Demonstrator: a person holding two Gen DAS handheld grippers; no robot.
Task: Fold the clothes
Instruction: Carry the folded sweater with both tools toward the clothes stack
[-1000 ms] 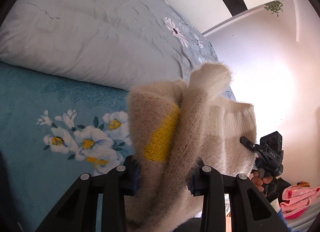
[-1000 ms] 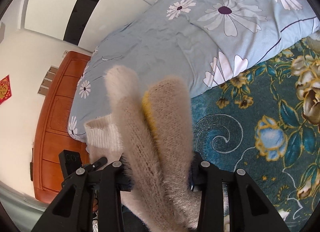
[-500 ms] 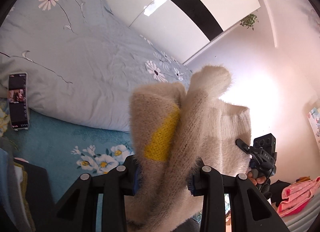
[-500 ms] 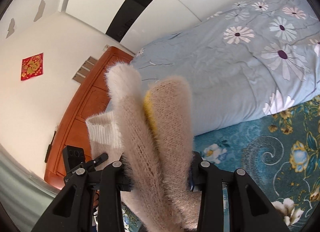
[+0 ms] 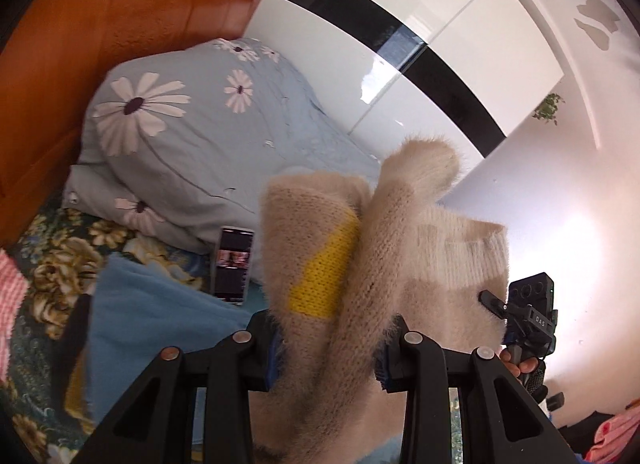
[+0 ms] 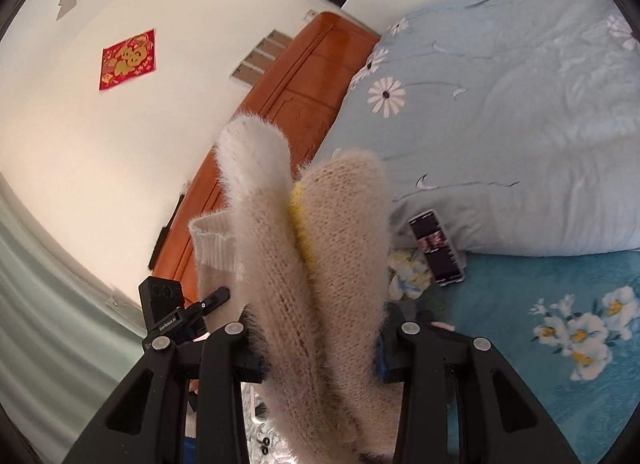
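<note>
The left gripper (image 5: 332, 348) is clamping its jaws on fabric. The right gripper (image 6: 320, 348) is doing likewise, raised alongside

Bright daylight; the wall (image 5: 580, 240) at right of the left wrist view is blown out by glare. Glossy wardrobe doors (image 5: 400, 44) show reflections. Strong fisheye bending, dark corners; slight blur on the nearby sweater (image 6: 320, 248)
</note>
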